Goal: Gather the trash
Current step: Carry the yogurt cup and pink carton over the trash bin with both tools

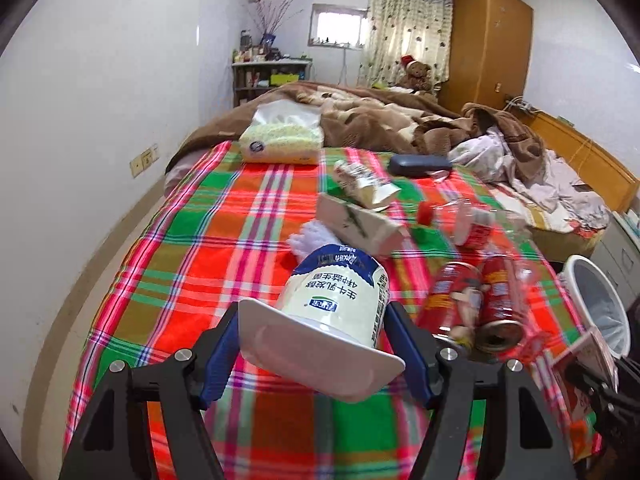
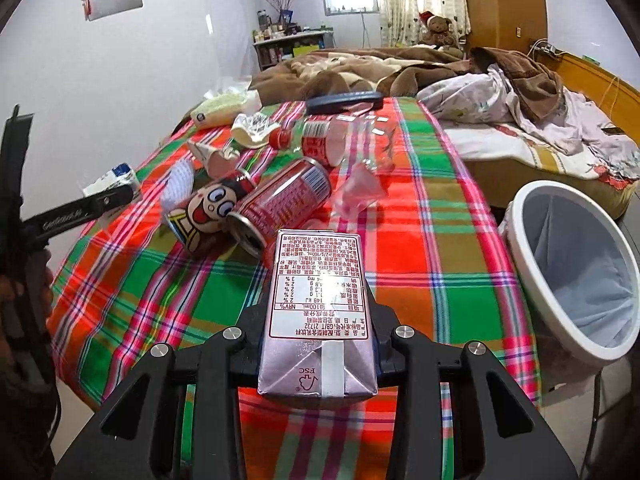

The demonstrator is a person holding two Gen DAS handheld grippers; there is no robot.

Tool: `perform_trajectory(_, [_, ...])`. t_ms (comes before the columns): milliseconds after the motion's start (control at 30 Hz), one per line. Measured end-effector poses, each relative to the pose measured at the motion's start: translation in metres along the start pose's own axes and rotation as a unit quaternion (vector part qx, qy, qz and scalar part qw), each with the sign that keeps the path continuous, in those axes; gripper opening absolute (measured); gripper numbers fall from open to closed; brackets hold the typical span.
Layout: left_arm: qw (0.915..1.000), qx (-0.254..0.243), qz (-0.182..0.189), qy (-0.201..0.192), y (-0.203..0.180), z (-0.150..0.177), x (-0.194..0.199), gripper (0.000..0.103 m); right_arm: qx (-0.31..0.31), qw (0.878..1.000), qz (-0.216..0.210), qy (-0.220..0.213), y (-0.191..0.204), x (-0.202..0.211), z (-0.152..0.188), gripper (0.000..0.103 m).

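Your right claw (image 2: 318, 340) pinches a light, crushable drink carton (image 2: 318, 312) by its sides — bin (image 2: 520, 216) just right — while your left claw (image 1: 316, 344) clamps a thin-walled yogurt cup (image 1: 340, 296); squeeze gently.

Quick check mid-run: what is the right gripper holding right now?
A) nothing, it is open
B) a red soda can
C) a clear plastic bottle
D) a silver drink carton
D: in the right wrist view the right gripper is shut on the silver drink carton, while the red cans lie on the plaid bedcover.
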State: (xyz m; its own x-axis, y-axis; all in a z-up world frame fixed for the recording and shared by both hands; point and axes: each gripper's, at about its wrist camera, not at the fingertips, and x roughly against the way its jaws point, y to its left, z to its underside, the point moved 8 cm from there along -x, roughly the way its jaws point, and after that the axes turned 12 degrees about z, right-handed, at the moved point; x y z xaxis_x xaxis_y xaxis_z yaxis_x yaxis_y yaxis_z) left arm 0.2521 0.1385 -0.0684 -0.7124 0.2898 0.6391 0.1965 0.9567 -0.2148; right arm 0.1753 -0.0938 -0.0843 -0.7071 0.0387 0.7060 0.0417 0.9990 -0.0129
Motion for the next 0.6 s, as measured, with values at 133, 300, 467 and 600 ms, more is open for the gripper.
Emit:
perform_trajectory(133, [0.9997,-0.013,0.014,-0.013,-0.027,-0.002,0.015,0.07,-0.007,1.0,0.002,-0.012,-0.014,0.006,-0.006,0.037])
perform_trajectory(300, [0.9987,-0.029,0.037,-0.021,-0.064,-0.004,0.025,0.07,-0.017,1.0,0.006,-0.025,-0.036,0.013,-0.014,0.037])
perform_trajectory(467, [0.9965,-0.056,0.059,-0.019,-0.107,-0.005,0.025,0.07,-0.027,0.999,0.016,-0.034,-0.059,0.018,-0.018,0.037])
perform_trajectory(600, [0.9938,-0.069,0.085,-0.02,-0.142,-0.007,0.023,0.07,-0.041,0.998,0.026,-0.039,-0.082,0.019,-0.023,0.037])
